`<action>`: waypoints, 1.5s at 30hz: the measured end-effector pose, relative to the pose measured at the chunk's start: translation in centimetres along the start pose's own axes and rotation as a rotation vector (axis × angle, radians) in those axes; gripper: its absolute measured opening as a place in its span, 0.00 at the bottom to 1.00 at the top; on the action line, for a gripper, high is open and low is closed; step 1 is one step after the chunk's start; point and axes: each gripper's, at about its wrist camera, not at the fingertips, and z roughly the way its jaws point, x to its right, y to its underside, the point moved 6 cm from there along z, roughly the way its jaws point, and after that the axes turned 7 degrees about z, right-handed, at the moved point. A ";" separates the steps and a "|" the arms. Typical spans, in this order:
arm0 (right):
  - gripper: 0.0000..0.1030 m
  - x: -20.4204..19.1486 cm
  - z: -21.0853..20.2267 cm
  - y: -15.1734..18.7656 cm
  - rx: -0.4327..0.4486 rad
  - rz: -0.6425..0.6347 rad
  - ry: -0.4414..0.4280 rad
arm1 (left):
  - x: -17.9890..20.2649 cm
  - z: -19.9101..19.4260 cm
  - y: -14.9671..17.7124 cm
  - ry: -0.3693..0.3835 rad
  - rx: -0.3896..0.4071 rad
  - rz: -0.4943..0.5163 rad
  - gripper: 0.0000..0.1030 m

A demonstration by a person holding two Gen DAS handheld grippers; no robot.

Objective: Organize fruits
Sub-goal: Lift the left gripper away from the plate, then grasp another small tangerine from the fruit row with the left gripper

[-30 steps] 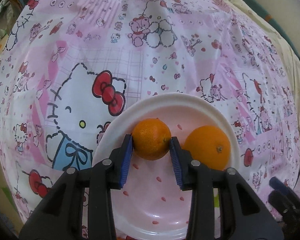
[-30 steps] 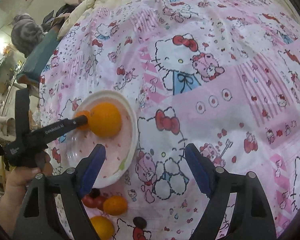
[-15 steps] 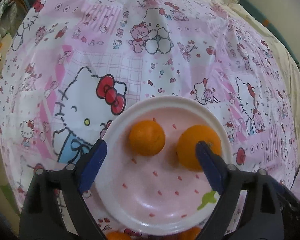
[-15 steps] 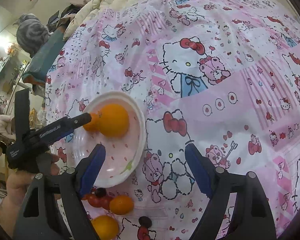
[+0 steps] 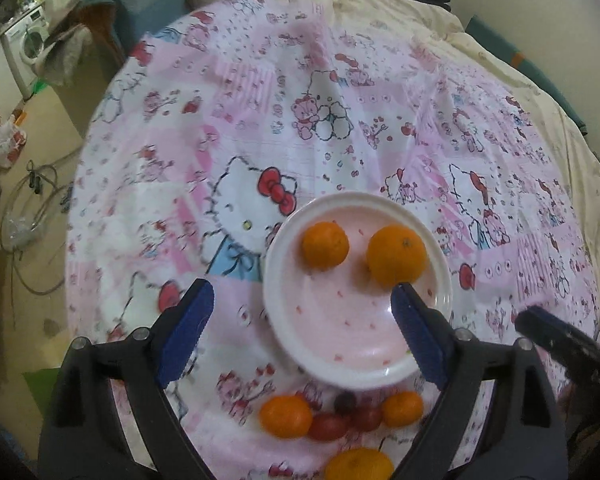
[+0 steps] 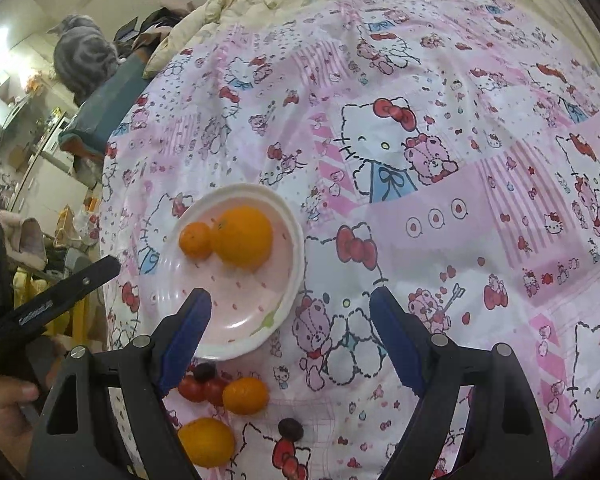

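A white plate (image 5: 272, 280) with a pink centre lies on the patterned cloth and holds a small orange (image 5: 325, 245) and a larger orange (image 5: 396, 255). My left gripper (image 5: 300, 296) hovers above the plate's near side, open, nothing between its blue pads. Loose fruit lies near the plate's front rim: two oranges (image 5: 286, 416) (image 5: 402, 408), red tomatoes (image 5: 328, 426), a dark grape (image 5: 345, 402) and another orange (image 5: 358, 466). My right gripper (image 6: 289, 300) is open and empty over the plate's (image 6: 296, 240) right edge, with the tomatoes (image 6: 202, 388) and an orange (image 6: 245, 395) just below it.
The pink cartoon-print cloth (image 5: 340, 128) covers a bed with a cream quilt (image 5: 400, 4) behind. Its left edge drops to a floor with cables (image 5: 32, 216). A grey cat (image 6: 86, 60) sits at the far left. A second dark grape (image 6: 291, 429) lies apart.
My left gripper opened and let go of the small orange on the plate, then drew back and up, bringing the loose fruit into view. The right gripper rose slightly.
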 end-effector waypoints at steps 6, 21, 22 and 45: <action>0.82 0.1 -1.2 1.5 -0.006 -0.003 -0.018 | -0.5 -2.7 2.7 0.002 0.009 0.003 0.86; 0.82 2.2 -1.8 6.5 -0.055 0.071 -0.021 | -2.0 -3.4 9.3 0.001 -0.025 -0.067 0.86; 0.82 2.2 -1.5 6.5 -0.059 0.075 -0.018 | -2.1 -3.4 9.4 0.005 -0.024 -0.075 0.86; 0.82 2.2 -0.1 6.5 -0.074 0.089 -0.006 | -1.0 4.3 11.7 0.060 -0.253 -0.165 0.58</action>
